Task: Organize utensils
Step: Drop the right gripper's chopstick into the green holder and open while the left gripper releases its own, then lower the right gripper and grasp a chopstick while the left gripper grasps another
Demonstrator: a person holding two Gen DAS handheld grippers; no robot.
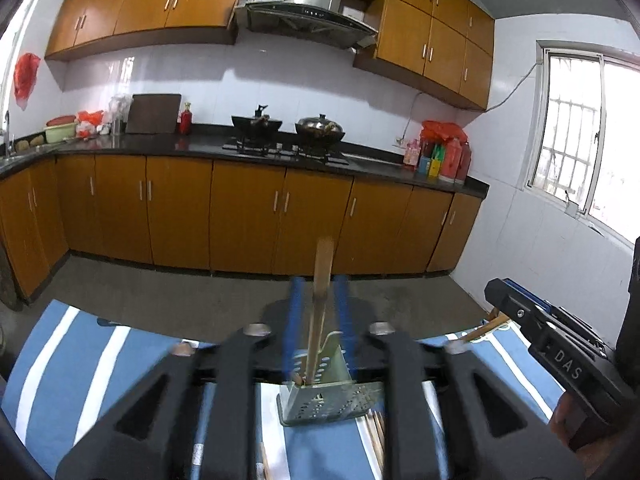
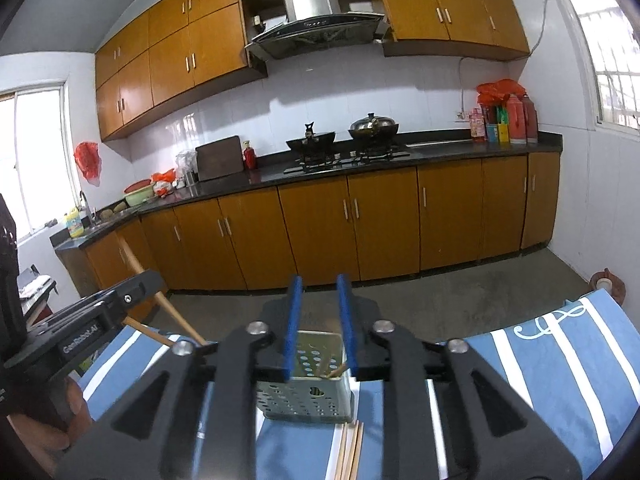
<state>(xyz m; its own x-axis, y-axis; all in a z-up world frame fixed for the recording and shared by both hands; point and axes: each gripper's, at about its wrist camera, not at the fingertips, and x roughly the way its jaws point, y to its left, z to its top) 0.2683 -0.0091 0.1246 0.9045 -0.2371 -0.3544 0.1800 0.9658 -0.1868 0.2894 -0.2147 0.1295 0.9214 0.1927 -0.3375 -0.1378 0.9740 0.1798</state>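
My left gripper point(image 1: 318, 312) pinches a wooden chopstick point(image 1: 322, 280) upright between its blue fingers, its lower end dipping into the perforated metal holder point(image 1: 328, 404) on the blue striped cloth point(image 1: 60, 360). My right gripper point(image 2: 320, 320) hangs open above that holder, gripping nothing. Loose chopsticks point(image 2: 352, 452) lie just before it.

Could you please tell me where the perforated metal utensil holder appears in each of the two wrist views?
Left wrist: the utensil holder stands low and centre on the striped cloth, between the left gripper fingers, chopsticks rising from it.
Right wrist: the holder sits low and centre, behind the right gripper.
Shared landmark: the range hood.
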